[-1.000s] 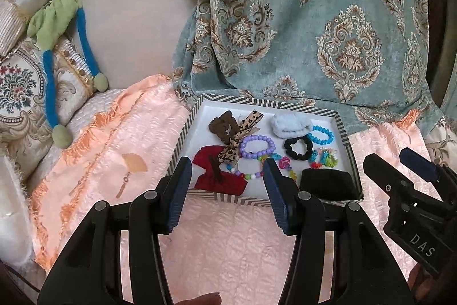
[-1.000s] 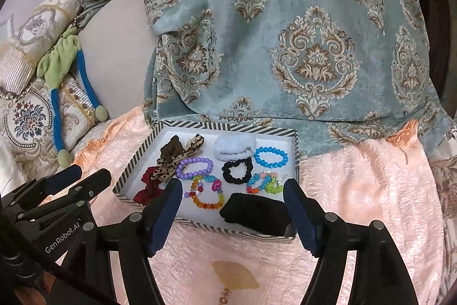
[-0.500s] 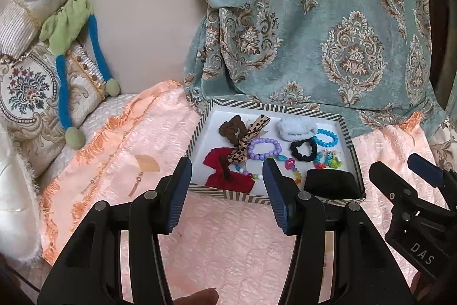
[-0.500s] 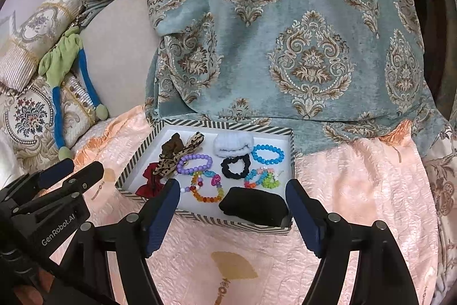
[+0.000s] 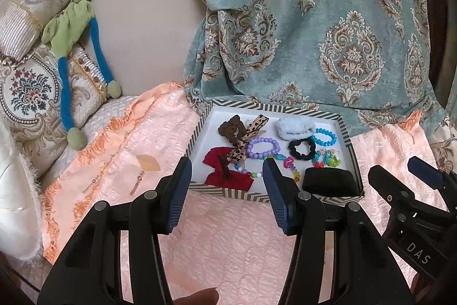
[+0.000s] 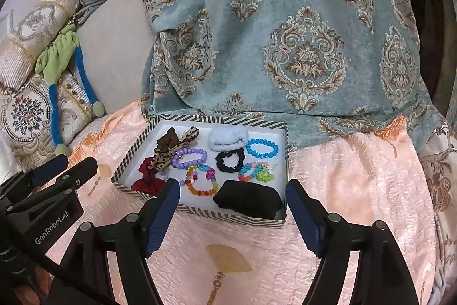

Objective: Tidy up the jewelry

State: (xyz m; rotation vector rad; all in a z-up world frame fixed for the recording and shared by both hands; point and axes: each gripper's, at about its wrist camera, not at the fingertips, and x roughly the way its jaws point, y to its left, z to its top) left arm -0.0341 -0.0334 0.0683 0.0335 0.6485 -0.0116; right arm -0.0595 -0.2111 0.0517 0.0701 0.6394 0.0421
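Observation:
A striped-rim white tray (image 5: pixel 347 139) (image 6: pixel 286 150) sits on a pink bedspread. It holds a purple bead bracelet (image 5: pixel 263 147) (image 6: pixel 190 157), a blue bead bracelet (image 5: pixel 324 137) (image 6: pixel 262 148), a black scrunchie (image 5: pixel 302 149) (image 6: pixel 230 160), a white scrunchie (image 5: pixel 295 128), a red bow (image 5: pixel 225 170), a leopard ribbon (image 5: pixel 250 137), a multicoloured bracelet (image 6: pixel 200 180) and a black pouch (image 5: pixel 330 179) (image 6: pixel 248 199). My left gripper (image 5: pixel 227 187) is open and empty just before the tray's near edge. My right gripper (image 6: pixel 232 216) is open and empty before the pouch.
A teal patterned curtain (image 5: pixel 328 27) hangs behind the tray. Embroidered cushions (image 5: pixel 28 87) and a green-and-blue plush toy (image 5: pixel 71 30) lie at the left. The pink bedspread (image 6: pixel 357 176) stretches right of the tray.
Both grippers have drawn back from the tray and risen slightly, so the tray looks smaller and farther. Jaws stay open. Nothing in the tray has moved.

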